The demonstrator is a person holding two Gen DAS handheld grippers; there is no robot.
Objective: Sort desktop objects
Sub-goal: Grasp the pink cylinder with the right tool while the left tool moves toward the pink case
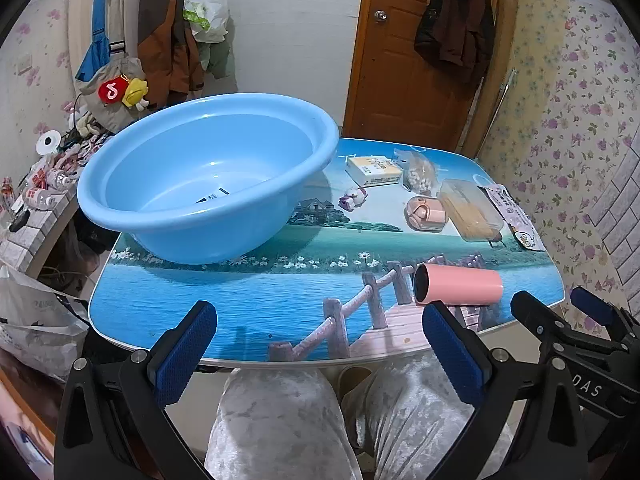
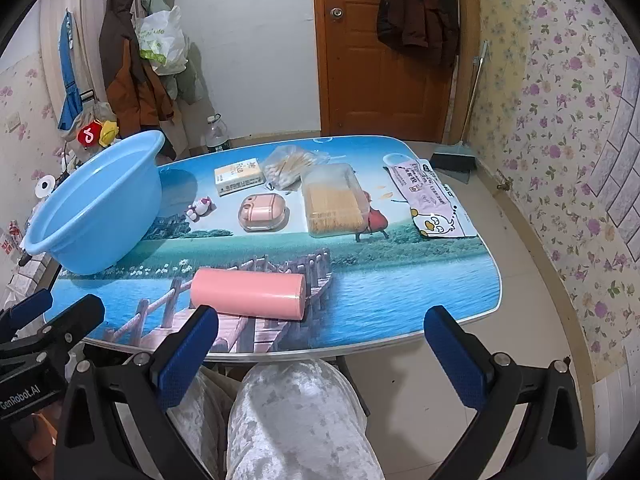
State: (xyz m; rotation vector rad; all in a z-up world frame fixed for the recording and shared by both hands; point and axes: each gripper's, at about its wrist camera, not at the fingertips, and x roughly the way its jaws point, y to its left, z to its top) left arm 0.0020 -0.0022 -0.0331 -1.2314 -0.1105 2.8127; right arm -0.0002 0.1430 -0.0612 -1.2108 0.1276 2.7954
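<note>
Both sets of jaws stand spread as wide as they go and hold nothing: the left gripper (image 1: 320,344) and the right gripper (image 2: 322,350) hover side by side just short of the near edge of the table (image 2: 400,292), above the person's knees (image 2: 296,412) in pale patterned fabric. The table carries a printed lake-and-bridge scene over its whole top. The largest thing on it is the light blue basin (image 1: 208,176), which sits tilted at the far left corner, partly overhanging the left edge, its mouth turned toward the grippers. Next in size is the pink roll (image 2: 248,292), lying on its side near the front edge, just ahead of the right gripper's left finger and to the right of the left gripper. Farther back, toward the right edge, lies a flat printed packet with a cartoon duck (image 2: 430,200), and left of it a clear box of thin sticks (image 2: 334,200). Behind these sits a bag of cotton swabs (image 2: 286,168), touching the box's far corner, with a small white and yellow carton (image 2: 238,176) just beside it. In front of the carton rests a pink earbud case (image 2: 262,212), and left of that, near the basin, a tiny toy figure (image 2: 199,208).
</note>
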